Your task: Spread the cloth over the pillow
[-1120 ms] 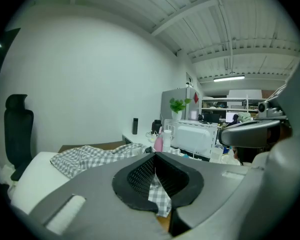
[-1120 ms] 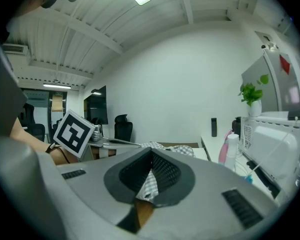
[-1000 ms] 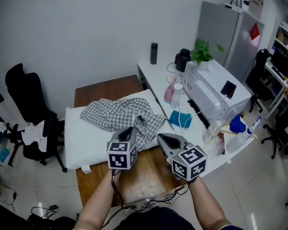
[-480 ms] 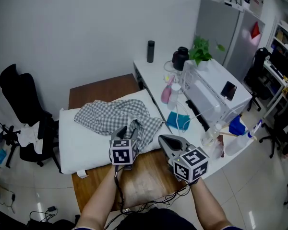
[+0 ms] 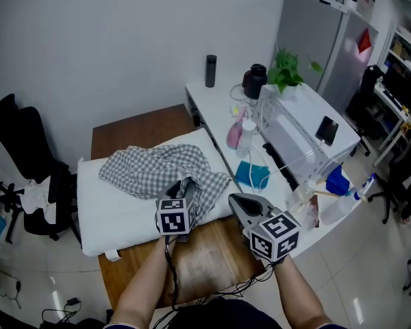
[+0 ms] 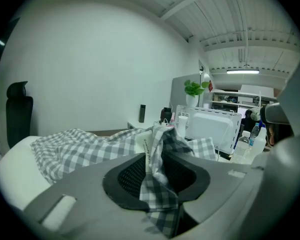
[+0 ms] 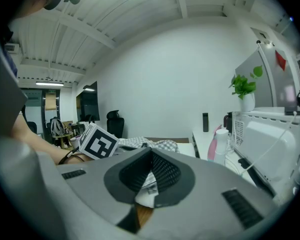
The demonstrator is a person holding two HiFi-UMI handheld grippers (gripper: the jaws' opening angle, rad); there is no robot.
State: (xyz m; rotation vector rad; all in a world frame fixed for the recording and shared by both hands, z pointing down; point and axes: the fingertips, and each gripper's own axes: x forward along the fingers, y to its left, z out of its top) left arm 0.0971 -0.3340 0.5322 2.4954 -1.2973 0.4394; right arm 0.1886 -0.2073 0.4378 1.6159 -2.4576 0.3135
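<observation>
A person stands at a wooden counter [image 5: 202,256], holding 2 hand-held tools. A white pillow [image 5: 113,211] lies across the counter. The grey-and-white checked cloth [image 5: 151,170] sits bunched in a heap on top of the pillow, mostly toward the pillow's far and right side. The near left part of the pillow is bare.

The left tool [image 5: 185,186] reaches to the cloth's edge at the near side of the pillow. Its jaws have just been closing but stand apart. An upright fold of cloth, with its white label, stands between them, not yet pinched. It looks placed there to take a fresh hold on the hem, so the heap can be drawn flat.

The right tool [image 5: 235,199] hovers just off the pillow's near right corner, clenched. A small pale scrap shows at its pinch, and I cannot tell what it is. It seems to be waiting for a second corner. By my judgement, most of the spreading remains to be done.
</observation>
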